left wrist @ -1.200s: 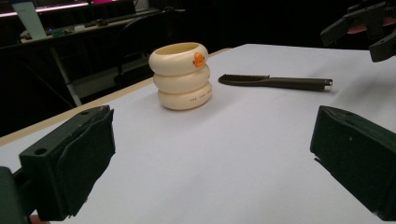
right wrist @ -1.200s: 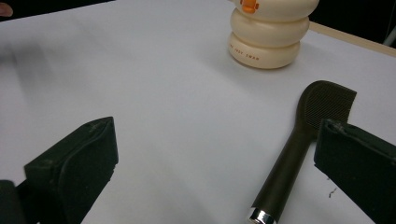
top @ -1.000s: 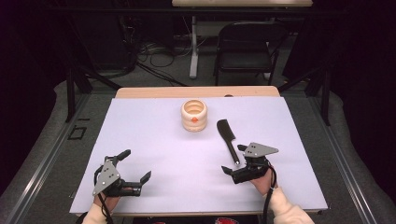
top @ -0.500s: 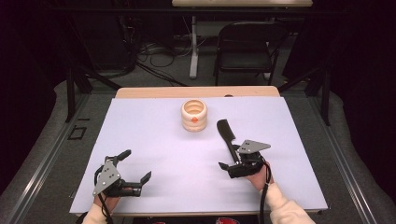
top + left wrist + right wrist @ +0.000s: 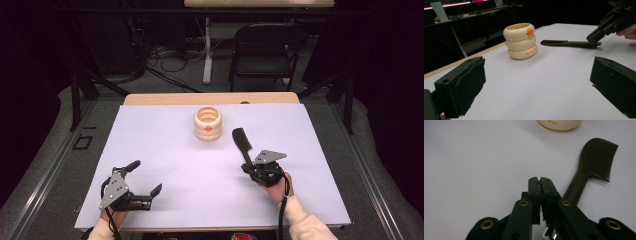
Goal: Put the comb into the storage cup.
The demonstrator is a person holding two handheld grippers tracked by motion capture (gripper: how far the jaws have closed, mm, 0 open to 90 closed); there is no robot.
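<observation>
Right gripper view: we see right tongs clamped on comb handle, chrome tip showing; high view adds left tongs wide, nearer us than the comb.

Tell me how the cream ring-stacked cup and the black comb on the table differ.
The cup stands upright on the table, free of both grippers; the comb lies flat, its handle end at the right gripper, whose jaws are shut on it. The cup is cream, round and bulged in three rings with an orange mark; the comb is black, long and thin with fine teeth at its far end. Both rest on the white surface.
</observation>
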